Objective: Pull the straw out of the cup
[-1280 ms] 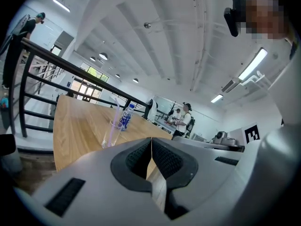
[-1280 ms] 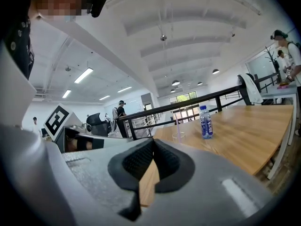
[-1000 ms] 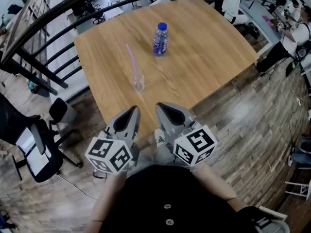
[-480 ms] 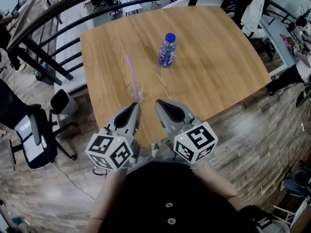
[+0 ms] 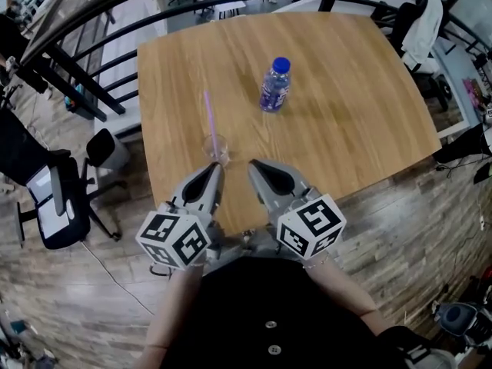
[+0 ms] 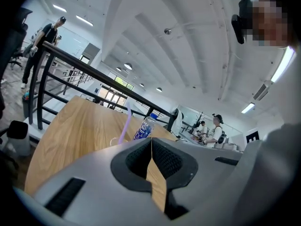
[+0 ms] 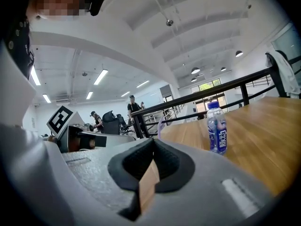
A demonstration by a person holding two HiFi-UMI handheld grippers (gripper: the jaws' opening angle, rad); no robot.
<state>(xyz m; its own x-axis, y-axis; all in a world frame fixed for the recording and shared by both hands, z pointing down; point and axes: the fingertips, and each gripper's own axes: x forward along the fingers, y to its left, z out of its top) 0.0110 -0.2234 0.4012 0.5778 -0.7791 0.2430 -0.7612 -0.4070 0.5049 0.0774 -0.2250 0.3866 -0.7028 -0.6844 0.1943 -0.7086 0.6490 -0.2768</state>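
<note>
Purple straw [image 5: 208,115] is seen standing in the clear cup [image 5: 218,151] by the desk's [image 5: 354,91] near edge, just ahead of the left gripper [image 5: 214,167]. Its jaws and the right gripper's [image 5: 254,164] are shut together, empty.

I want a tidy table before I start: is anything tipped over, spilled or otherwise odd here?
Nothing stands out. The cup stands upright near the front edge of the table with the straw leaning in it. The bottle stands upright and capped farther back. No spill shows on the wood.
</note>
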